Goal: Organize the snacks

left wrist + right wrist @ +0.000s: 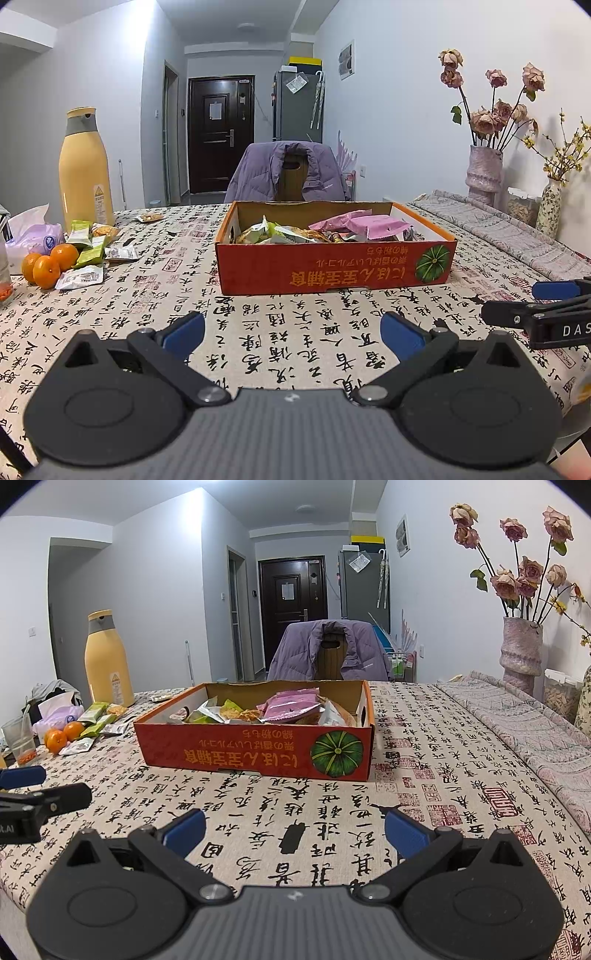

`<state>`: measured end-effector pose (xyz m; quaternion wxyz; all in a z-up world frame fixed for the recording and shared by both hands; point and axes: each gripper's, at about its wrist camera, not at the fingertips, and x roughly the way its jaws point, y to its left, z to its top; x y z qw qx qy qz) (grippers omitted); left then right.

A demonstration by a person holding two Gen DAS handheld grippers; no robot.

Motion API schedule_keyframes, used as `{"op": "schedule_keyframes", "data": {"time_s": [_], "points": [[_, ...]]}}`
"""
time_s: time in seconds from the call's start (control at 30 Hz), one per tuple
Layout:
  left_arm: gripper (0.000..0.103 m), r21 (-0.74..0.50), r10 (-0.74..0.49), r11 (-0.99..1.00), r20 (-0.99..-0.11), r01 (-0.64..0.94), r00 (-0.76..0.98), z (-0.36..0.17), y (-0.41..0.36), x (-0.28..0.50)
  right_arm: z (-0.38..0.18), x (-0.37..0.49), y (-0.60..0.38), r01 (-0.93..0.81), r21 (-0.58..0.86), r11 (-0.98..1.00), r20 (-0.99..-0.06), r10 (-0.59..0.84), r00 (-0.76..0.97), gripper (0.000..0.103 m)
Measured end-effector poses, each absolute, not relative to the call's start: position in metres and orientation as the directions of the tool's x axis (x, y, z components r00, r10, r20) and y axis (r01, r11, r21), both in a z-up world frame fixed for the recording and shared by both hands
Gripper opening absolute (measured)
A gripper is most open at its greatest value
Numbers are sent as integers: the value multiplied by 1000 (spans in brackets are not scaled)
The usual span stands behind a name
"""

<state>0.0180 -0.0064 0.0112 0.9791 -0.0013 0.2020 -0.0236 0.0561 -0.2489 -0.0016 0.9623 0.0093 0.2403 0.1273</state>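
Both the left gripper (291,334) and right gripper (293,830) are being held spread and empty; the loose green snack packets (88,242) are best being approached low, then carried to the red cardboard box (332,266).

Left gripper (291,332) fingers spread wide, right gripper (293,827) likewise, both empty

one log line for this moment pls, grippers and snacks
left gripper open, empty | right gripper open, empty | box part filled | loose snack packets left of box by oranges

Calligraphy-cloth table (295,332) bears snack box (332,266), loose packets (88,247), oranges (48,262), flask (85,170)
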Motion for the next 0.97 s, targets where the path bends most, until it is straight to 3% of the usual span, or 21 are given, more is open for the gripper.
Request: {"op": "schedule_keyframes", "data": {"time_s": [0.97], "points": [[103,-30,-58,998,-382,50,922,9,-2,15,-9,56,-243,-245,73,967,-476,249,843,103]]}}
